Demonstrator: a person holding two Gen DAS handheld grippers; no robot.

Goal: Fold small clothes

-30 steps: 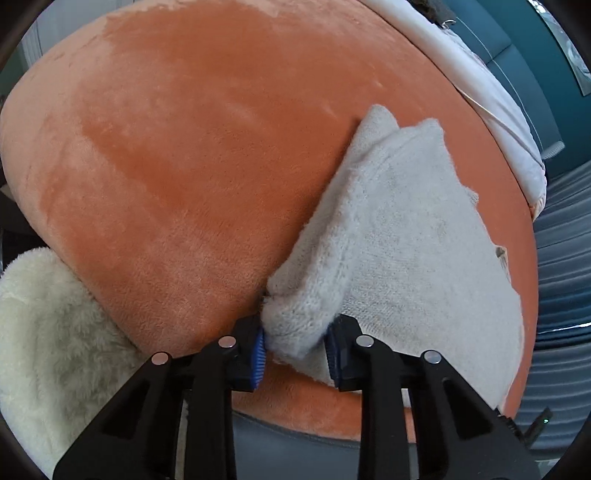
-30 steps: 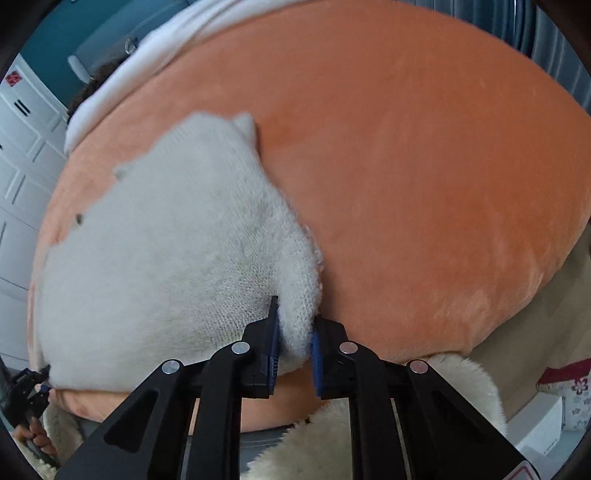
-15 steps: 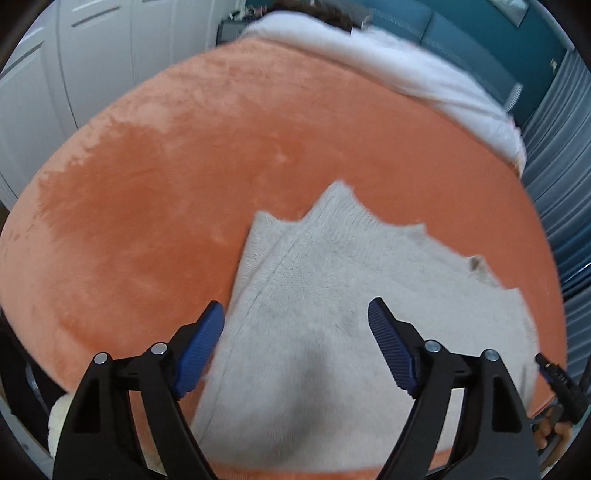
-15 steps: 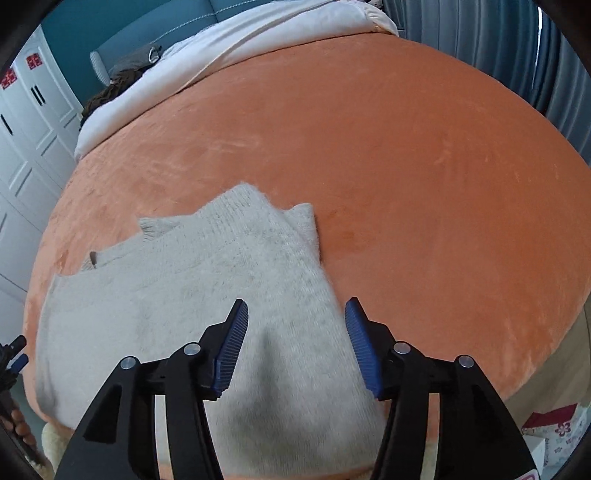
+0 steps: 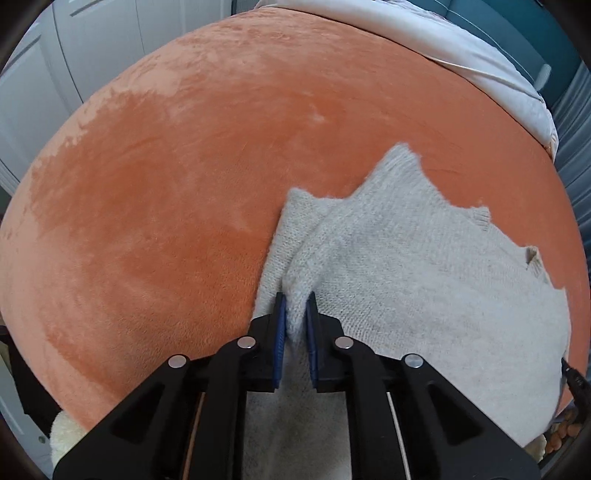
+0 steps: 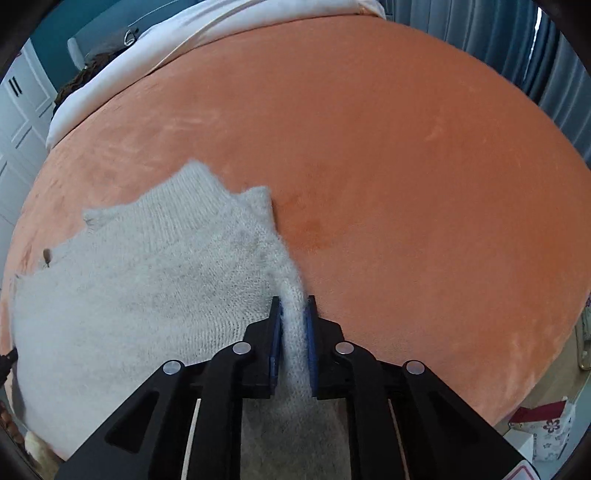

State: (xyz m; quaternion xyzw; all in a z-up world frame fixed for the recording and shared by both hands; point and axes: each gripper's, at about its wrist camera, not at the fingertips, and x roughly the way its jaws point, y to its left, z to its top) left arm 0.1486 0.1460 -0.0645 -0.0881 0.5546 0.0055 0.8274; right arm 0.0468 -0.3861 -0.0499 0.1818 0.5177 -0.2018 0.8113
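A pale grey knitted garment point(image 5: 424, 280) lies spread on an orange plush bed cover point(image 5: 177, 177). It also shows in the right wrist view point(image 6: 147, 280). My left gripper point(image 5: 295, 306) is shut on a pinched ridge of the garment near its left edge. My right gripper point(image 6: 292, 308) is shut on a pinched ridge near the garment's right edge. The garment's near hem is hidden under both grippers.
A white duvet point(image 5: 461, 48) lies along the far side of the bed, also in the right wrist view point(image 6: 177, 33). White cupboard doors point(image 5: 44, 74) stand at left. A cream fluffy rug point(image 5: 62, 439) and a floral box point(image 6: 546, 432) sit below the bed edge.
One second ago both grippers held the garment. Half a second ago both were open above it. Now both have shut again on new pinches near its side edges.
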